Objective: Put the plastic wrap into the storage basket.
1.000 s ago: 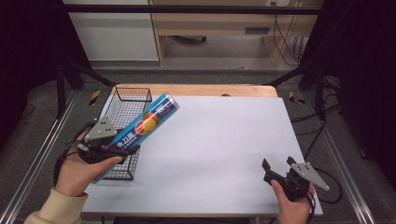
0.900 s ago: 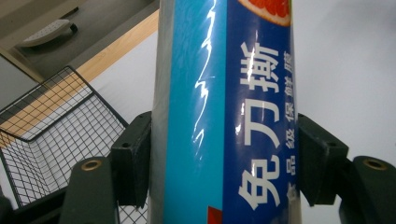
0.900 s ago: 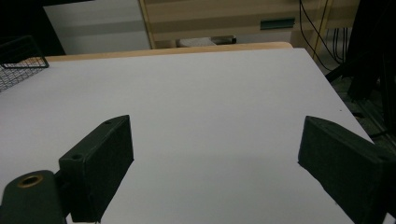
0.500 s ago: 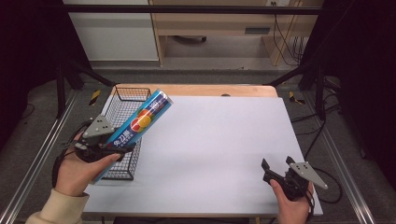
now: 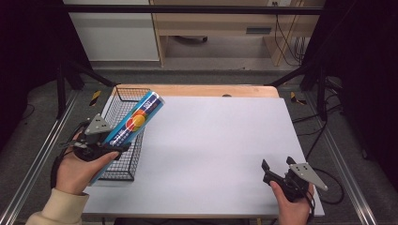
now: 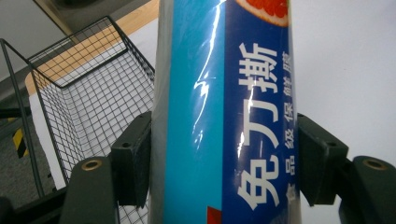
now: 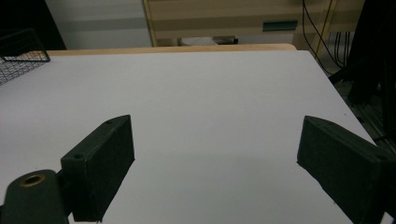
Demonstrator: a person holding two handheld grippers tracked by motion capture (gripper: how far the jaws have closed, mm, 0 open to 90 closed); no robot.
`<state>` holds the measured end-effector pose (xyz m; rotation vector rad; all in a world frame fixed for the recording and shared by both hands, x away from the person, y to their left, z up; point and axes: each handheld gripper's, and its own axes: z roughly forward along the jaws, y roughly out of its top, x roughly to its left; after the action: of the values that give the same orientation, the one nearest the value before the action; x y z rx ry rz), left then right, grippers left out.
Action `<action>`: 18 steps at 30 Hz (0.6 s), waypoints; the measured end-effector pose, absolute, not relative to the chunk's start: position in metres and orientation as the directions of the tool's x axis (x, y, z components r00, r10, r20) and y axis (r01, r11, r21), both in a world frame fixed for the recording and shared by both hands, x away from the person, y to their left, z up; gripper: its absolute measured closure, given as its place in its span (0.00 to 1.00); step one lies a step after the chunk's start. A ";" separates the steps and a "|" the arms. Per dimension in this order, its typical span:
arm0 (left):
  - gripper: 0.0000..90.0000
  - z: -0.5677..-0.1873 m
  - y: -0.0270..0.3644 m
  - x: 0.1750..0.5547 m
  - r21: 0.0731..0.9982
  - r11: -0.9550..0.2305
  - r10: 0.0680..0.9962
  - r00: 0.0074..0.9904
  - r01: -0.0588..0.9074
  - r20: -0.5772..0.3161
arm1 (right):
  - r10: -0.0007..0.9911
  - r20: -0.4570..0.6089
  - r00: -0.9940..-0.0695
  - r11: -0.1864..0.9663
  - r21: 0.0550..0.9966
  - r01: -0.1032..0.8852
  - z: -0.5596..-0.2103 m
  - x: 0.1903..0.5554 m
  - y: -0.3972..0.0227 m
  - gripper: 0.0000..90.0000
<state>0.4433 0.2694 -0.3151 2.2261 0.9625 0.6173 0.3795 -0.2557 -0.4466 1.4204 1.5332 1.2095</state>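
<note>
From the high view, we hold a long blue roll (image 5: pixel 133 123) in our left gripper (image 5: pixel 112 149), clamped near its lower end and tilted so the top leans far and right, above the right-hand rim of the wire basket (image 5: pixel 123 140) at the left of the white table (image 5: pixel 220 140). Our right gripper (image 5: pixel 275 169) rests low at the near right, well apart from everything, with nothing between its jaws.

In the left gripper view, the two black pads (image 6: pixel 132 158) press on either side of the roll (image 6: pixel 224 116), whose wrapper looks glossy. We judge the risk lies there: gripped low and leaning, the long top could pull the roll round in the pads or let it slide out. The basket (image 6: pixel 84 98) sits just beyond to the left, and its rim could catch the roll's lower end if we bring it down at this slant.

In the right gripper view, the jaws stand wide apart over bare table (image 7: pixel 210 102); a corner of the basket (image 7: pixel 21 53) shows far left, and a wooden cabinet (image 7: pixel 224 21) stands behind
</note>
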 end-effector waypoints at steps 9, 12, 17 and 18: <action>0.36 -0.312 0.272 0.446 0.692 -0.534 0.775 0.608 0.485 0.172 | 0.984 0.070 -0.161 -0.019 0.953 0.302 -0.444 0.379 -0.249 0.13; 0.36 -0.310 0.274 0.446 0.686 -0.535 0.785 0.590 0.494 0.187 | 0.984 0.062 -0.165 -0.009 0.952 0.305 -0.445 0.379 -0.249 0.13; 0.36 -0.306 0.277 0.443 0.693 -0.498 0.821 0.541 0.521 0.182 | 0.982 0.067 -0.179 -0.009 0.951 0.310 -0.444 0.379 -0.247 0.13; 0.36 -0.305 0.278 0.443 0.687 -0.502 0.822 0.537 0.526 0.189 | 0.981 0.062 -0.186 -0.003 0.952 0.306 -0.444 0.377 -0.246 0.13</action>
<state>0.4430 0.2776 -0.3050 2.2095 1.0868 0.6835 0.3775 -0.2459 -0.4435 1.3636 1.5713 1.2161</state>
